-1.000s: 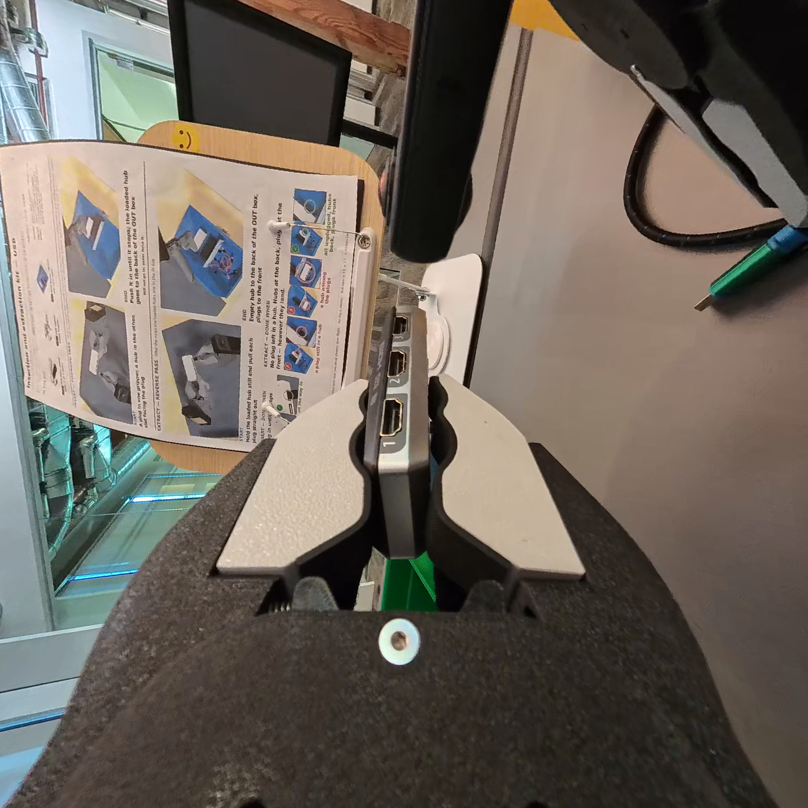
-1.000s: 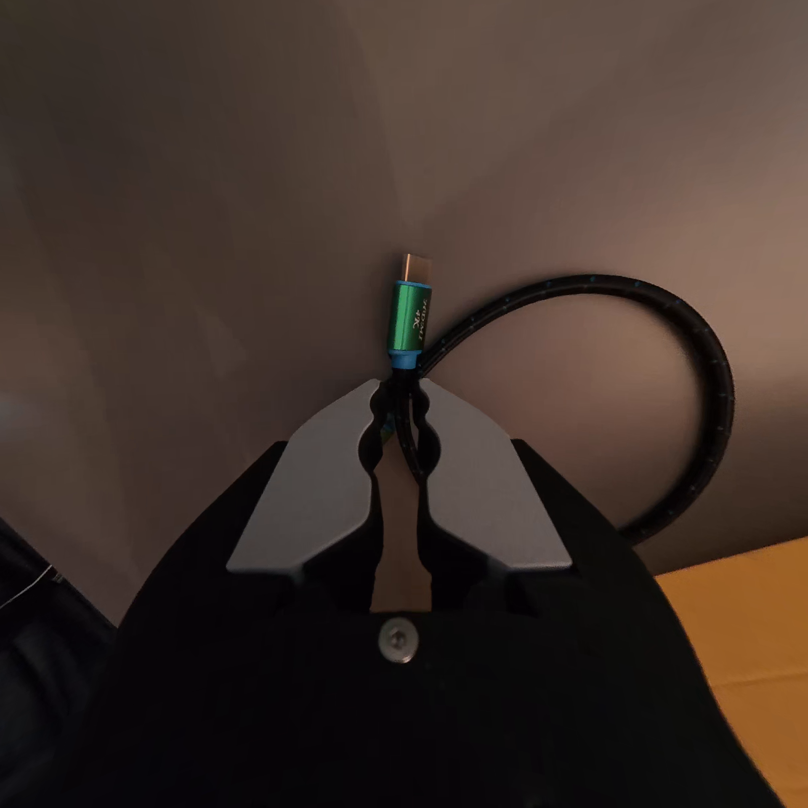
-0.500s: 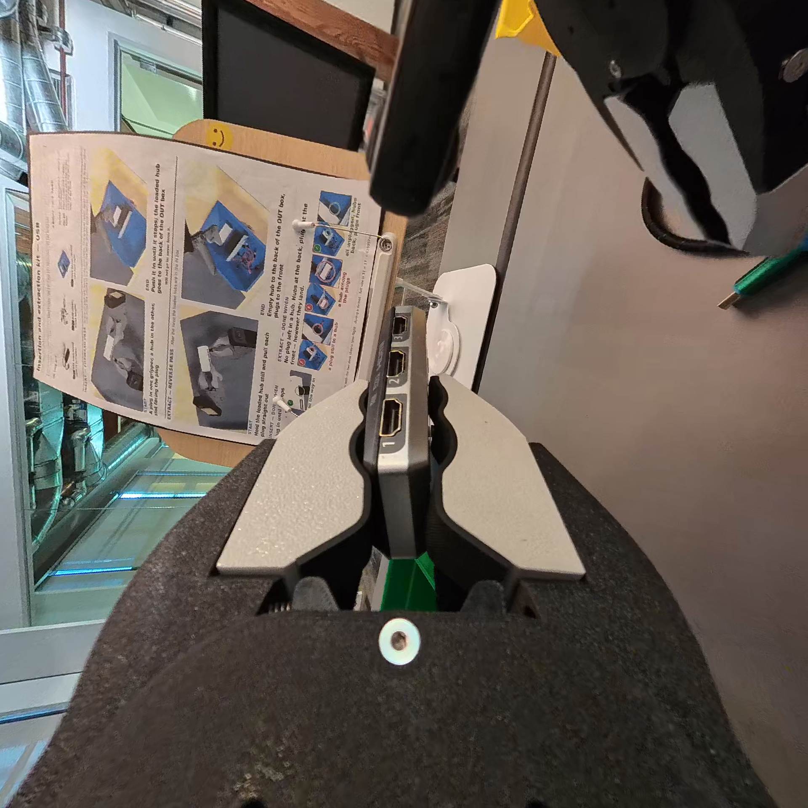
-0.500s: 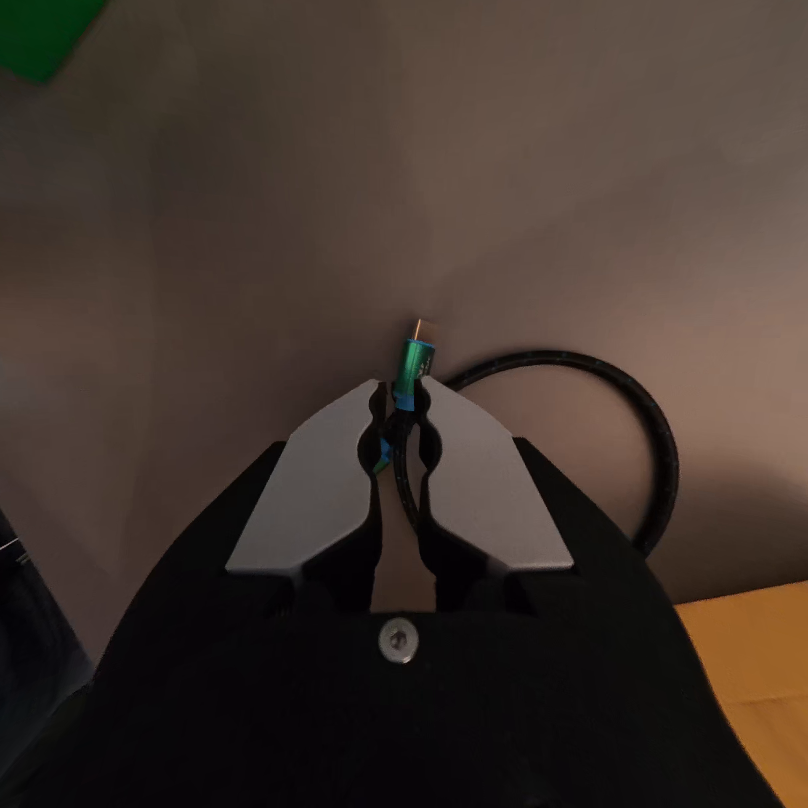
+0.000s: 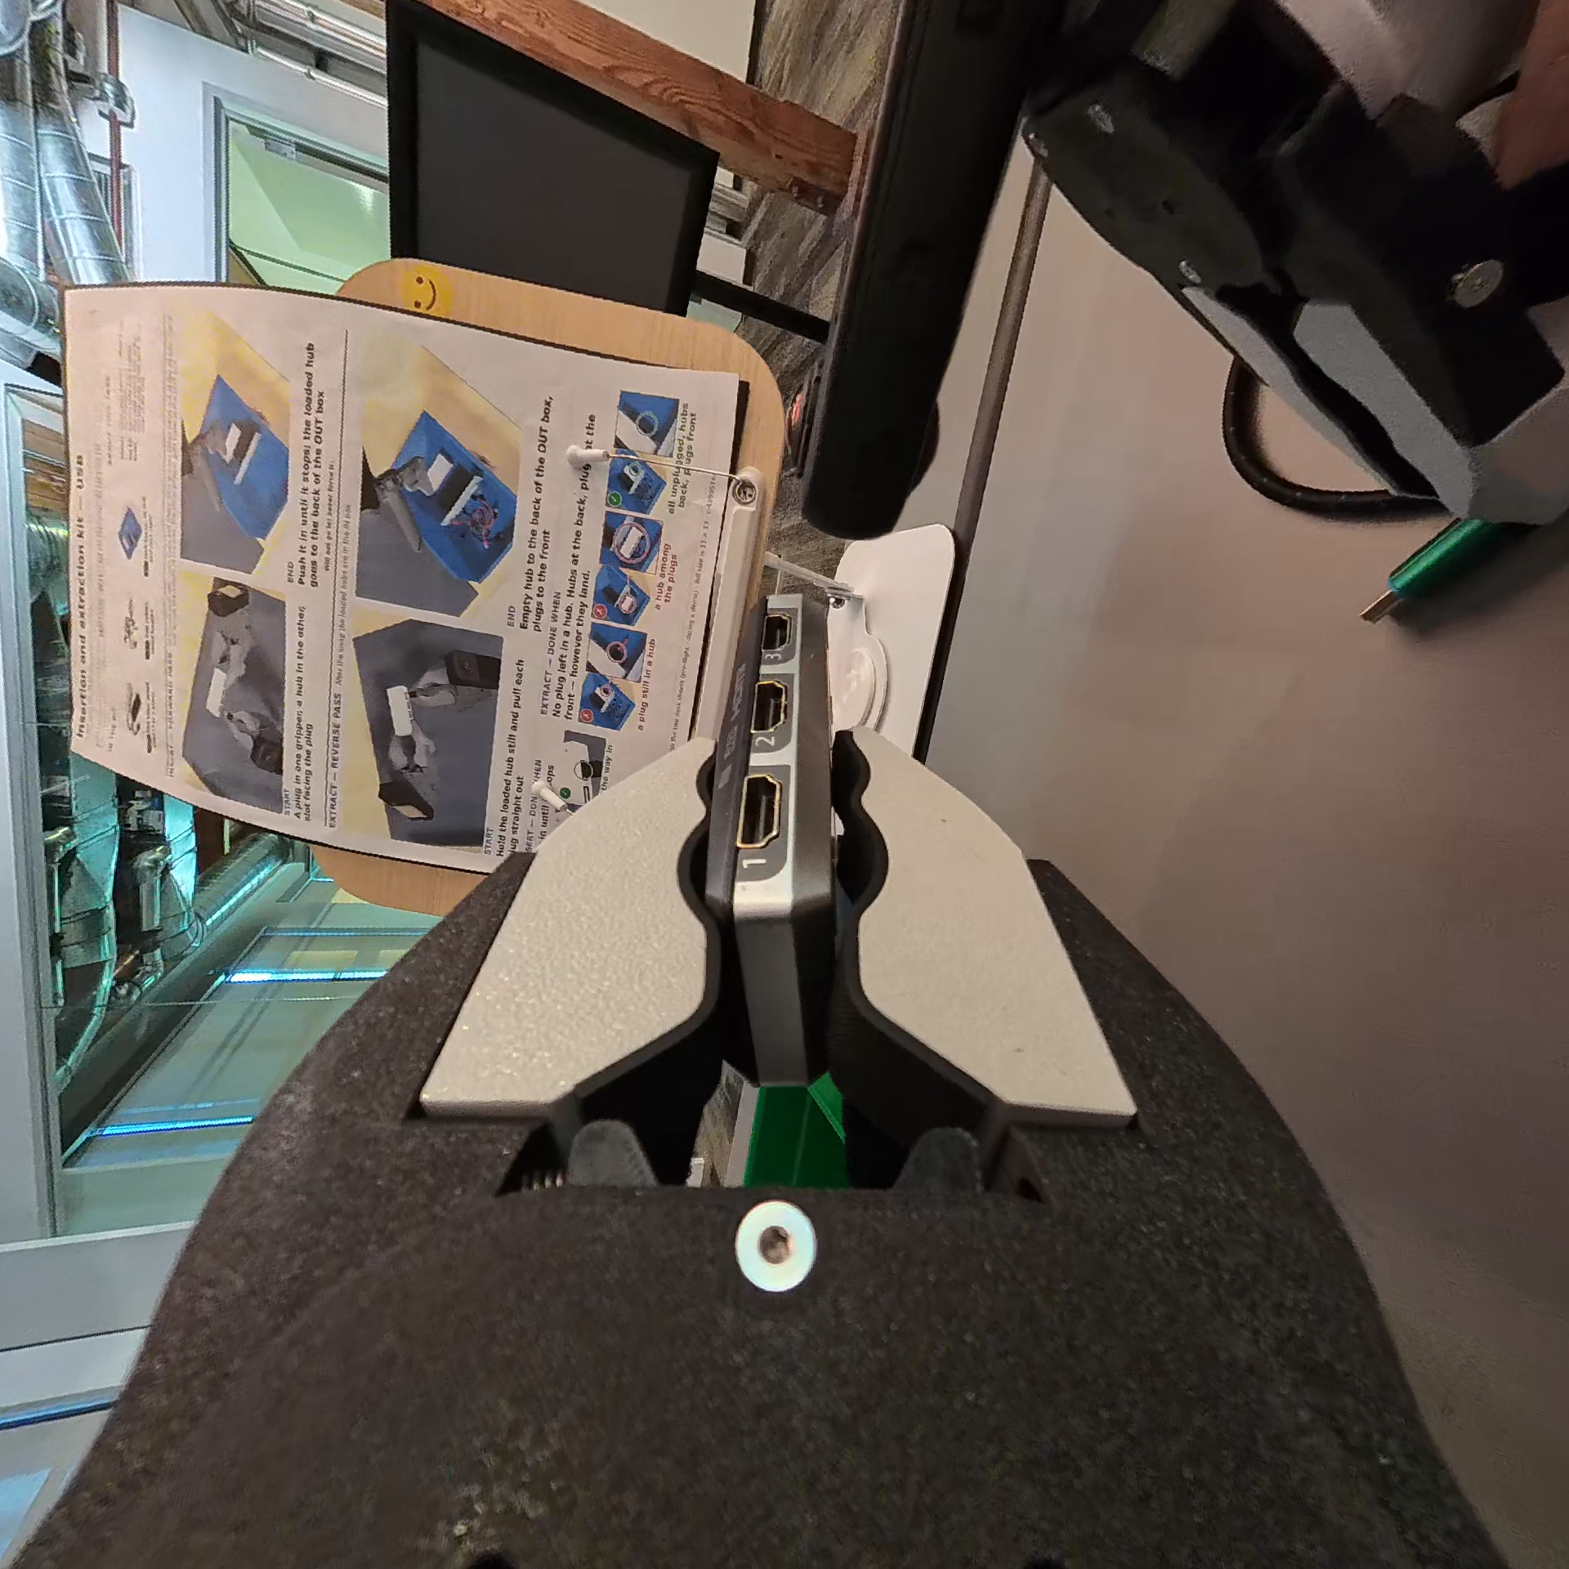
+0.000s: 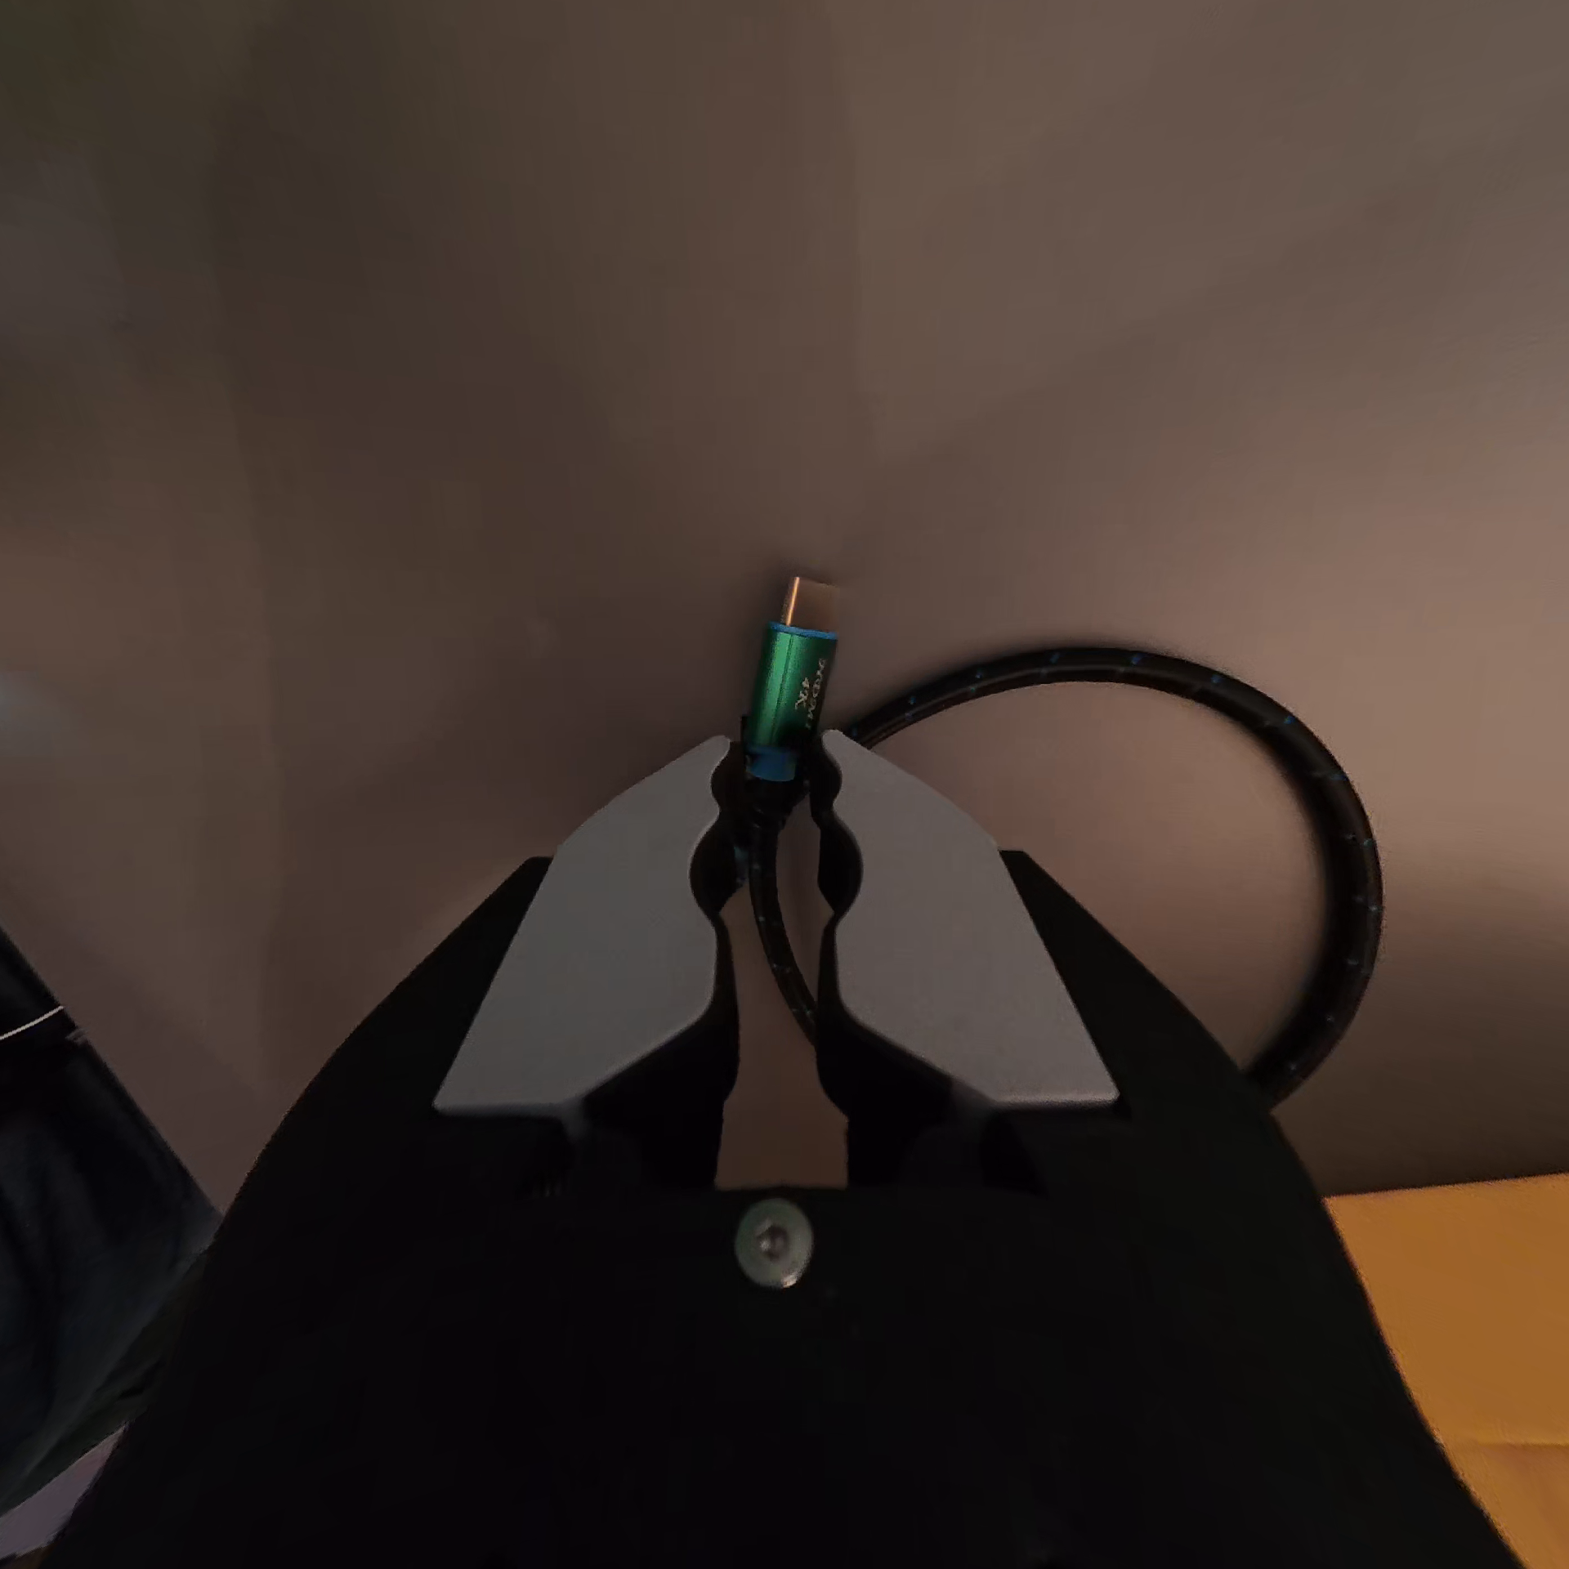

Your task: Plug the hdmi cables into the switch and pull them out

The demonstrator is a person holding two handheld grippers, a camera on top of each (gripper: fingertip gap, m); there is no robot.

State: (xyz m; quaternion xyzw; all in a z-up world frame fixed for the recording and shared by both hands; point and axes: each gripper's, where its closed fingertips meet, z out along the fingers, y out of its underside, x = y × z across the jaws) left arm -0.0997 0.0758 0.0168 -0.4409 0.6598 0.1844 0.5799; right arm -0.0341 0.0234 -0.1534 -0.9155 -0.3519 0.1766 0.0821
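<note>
My left gripper (image 5: 768, 756) is shut on the dark HDMI switch (image 5: 768, 849), held edge-on with its three gold-rimmed ports facing the camera and all of them free. My right gripper (image 6: 777, 747) is shut on the black braided HDMI cable (image 6: 1324, 815) at the blue collar just behind the green metal plug (image 6: 790, 679), which sticks out past the fingertips over the grey table. The cable loops out to the right. In the left wrist view the right gripper (image 5: 1460, 475) is at the upper right, with the green plug (image 5: 1435, 569) far to the right of the switch.
A printed instruction sheet on a wooden board (image 5: 407, 577) stands behind the switch, with a black monitor (image 5: 552, 170) and a black post (image 5: 900, 297) beyond. A white plate (image 5: 891, 611) lies at the table's far edge. A yellow surface (image 6: 1443, 1316) borders the grey table (image 5: 1231, 934).
The plug's rear end now sits between my right fingertips; a second ago the whole plug was beyond them. The right gripper has shifted in the left wrist view. The switch stays clamped.
</note>
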